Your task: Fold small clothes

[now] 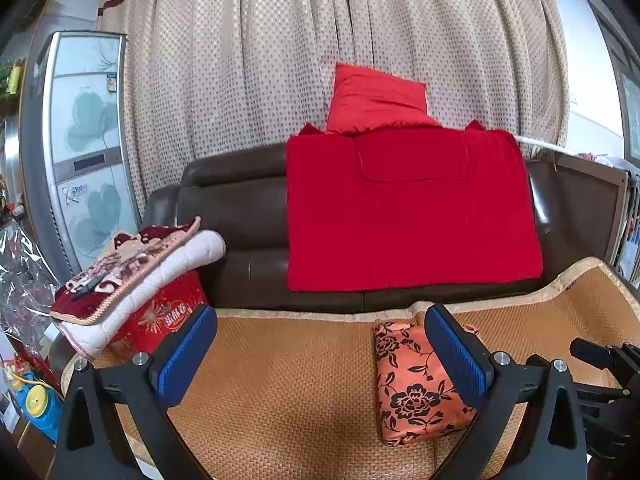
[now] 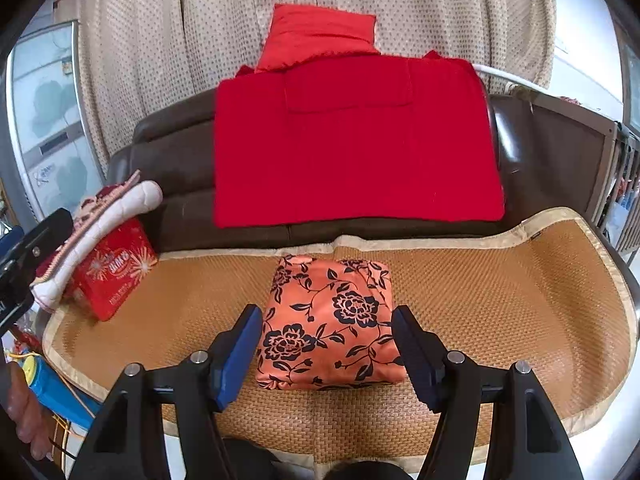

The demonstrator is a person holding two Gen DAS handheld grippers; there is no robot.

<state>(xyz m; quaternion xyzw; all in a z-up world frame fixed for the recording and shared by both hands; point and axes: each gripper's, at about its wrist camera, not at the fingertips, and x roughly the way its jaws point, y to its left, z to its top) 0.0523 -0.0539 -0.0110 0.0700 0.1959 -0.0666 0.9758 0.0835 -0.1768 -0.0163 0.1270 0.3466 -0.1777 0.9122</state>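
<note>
Folded orange satin garment with black flowers [image 2: 330,320] lay ahead between the right hand-held gripper's [image 2: 326,354] parted jaws; the left hand-held gripper [image 1: 320,354] likewise gaped, empty.

Bright, sharp; fisheye-bent, dark corners.

A folded garment [image 2: 329,322] lies on a woven mat [image 2: 500,300] that covers a sofa seat. Behind it, a blanket [image 2: 352,148] hangs down the sofa backrest [image 2: 172,160], with a pillow [image 2: 320,34] on top against the curtain [image 2: 180,60]. At the mat's left end a box [image 2: 114,276] stands, with folded quilts [image 2: 112,216] on it. A cabinet [image 1: 86,140] stands further left.
</note>
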